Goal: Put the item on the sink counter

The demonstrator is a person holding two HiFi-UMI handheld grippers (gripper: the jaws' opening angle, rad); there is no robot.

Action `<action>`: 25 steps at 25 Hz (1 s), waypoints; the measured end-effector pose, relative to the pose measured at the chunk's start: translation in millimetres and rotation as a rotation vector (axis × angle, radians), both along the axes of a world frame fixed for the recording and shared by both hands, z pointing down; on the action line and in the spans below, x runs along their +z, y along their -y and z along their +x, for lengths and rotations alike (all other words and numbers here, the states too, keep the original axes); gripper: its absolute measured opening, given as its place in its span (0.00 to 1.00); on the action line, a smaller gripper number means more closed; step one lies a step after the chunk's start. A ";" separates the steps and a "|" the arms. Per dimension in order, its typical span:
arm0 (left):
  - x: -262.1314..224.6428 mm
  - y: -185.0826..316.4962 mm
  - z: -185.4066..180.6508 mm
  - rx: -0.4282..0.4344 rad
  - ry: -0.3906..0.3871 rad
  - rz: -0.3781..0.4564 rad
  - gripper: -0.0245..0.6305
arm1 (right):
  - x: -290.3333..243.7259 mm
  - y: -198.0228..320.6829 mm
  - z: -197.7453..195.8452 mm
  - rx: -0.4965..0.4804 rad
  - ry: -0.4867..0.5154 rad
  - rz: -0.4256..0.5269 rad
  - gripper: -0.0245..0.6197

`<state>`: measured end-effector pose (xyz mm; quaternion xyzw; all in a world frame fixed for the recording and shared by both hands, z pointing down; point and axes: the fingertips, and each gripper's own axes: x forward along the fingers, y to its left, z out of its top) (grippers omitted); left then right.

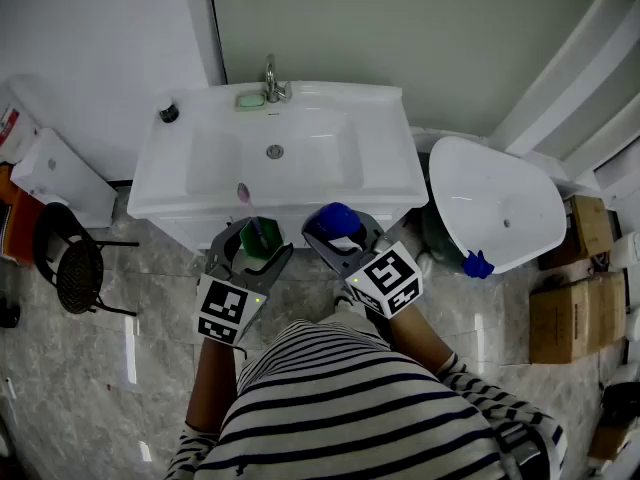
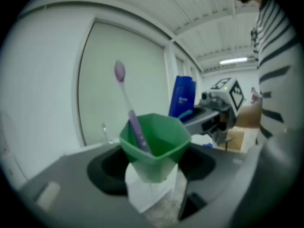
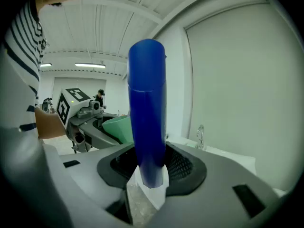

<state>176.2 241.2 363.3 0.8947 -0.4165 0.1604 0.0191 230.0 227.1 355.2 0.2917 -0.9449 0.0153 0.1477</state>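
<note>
Head view, low middle: the left gripper [image 1: 255,250] jaws hold a green plastic cup [image 1: 249,242] and the right gripper [image 1: 342,236] jaws hold a tall blue bottle [image 1: 334,218], neither yet on the white sink worktop [image 1: 388,153].

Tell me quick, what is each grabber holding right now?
Left gripper: closed on the green cup, with a purple toothbrush standing in it.
Right gripper: closed on the blue bottle, held upright.
</note>
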 end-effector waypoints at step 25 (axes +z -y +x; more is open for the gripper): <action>5.4 1.2 1.9 0.030 0.005 -0.008 0.50 | -1.0 3.0 0.3 0.031 0.011 0.002 0.29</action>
